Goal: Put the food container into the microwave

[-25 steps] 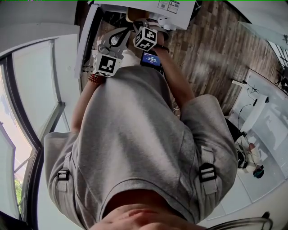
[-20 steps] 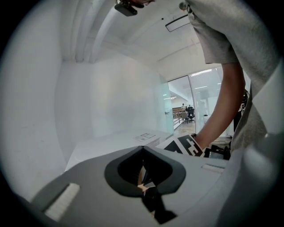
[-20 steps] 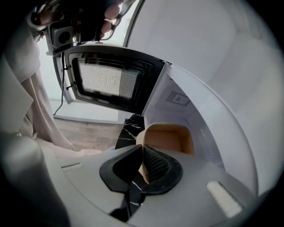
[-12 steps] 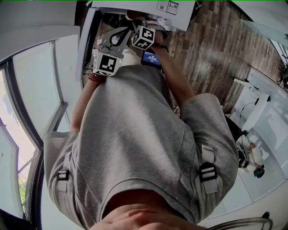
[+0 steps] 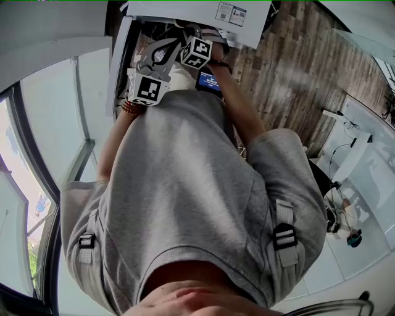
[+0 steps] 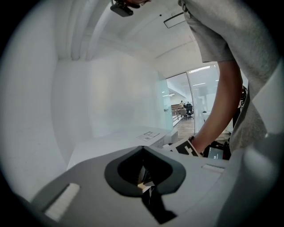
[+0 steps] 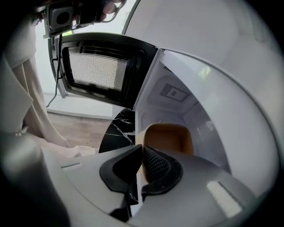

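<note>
The white microwave [image 7: 177,93] stands open, its dark windowed door [image 7: 102,68] swung out to the left. A tan food container [image 7: 171,138] sits low inside the cavity. My right gripper [image 7: 141,166] is at the cavity mouth, its jaws shut on the container's near rim. In the head view the microwave [image 5: 203,15] is at the top edge, and both marker cubes are held close before it. My left gripper [image 6: 144,177] is shut with nothing in it, raised beside the right one, and faces a white wall.
A black marble counter [image 7: 116,131] lies under the microwave's front. Wooden floor [image 5: 296,74] runs to the right. A small lit screen [image 5: 208,81] is by the person's right wrist. The person's grey shirt [image 5: 185,197] fills most of the head view.
The right gripper's marker cube has crept slightly up toward the microwave. The left gripper has hardly moved.
</note>
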A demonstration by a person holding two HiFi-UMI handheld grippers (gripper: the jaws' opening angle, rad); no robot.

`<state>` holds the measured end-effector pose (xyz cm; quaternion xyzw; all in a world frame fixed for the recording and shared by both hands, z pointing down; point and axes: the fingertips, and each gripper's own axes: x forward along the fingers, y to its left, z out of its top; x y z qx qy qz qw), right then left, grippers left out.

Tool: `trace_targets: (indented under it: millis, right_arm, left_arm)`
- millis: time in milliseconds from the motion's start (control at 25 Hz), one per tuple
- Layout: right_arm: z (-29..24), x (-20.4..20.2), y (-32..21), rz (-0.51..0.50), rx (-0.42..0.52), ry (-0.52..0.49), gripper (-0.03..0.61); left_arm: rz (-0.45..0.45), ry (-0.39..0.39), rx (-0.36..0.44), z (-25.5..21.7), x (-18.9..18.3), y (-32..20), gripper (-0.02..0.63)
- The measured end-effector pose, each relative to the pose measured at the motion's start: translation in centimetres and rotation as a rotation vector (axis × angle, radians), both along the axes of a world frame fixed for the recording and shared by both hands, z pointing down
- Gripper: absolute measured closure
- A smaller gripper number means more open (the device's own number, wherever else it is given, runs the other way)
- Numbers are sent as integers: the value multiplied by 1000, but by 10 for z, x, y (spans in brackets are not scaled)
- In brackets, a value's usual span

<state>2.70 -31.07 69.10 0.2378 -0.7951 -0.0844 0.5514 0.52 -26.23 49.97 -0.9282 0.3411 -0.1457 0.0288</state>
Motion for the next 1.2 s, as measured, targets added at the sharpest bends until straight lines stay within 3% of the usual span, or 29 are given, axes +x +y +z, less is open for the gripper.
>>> trace_targets:
  millis: [1200]
  right_arm:
    - [18,-6,-31,18,55,59,549]
  left_arm:
    - [-34,-7,-17,4,-27,-16,612]
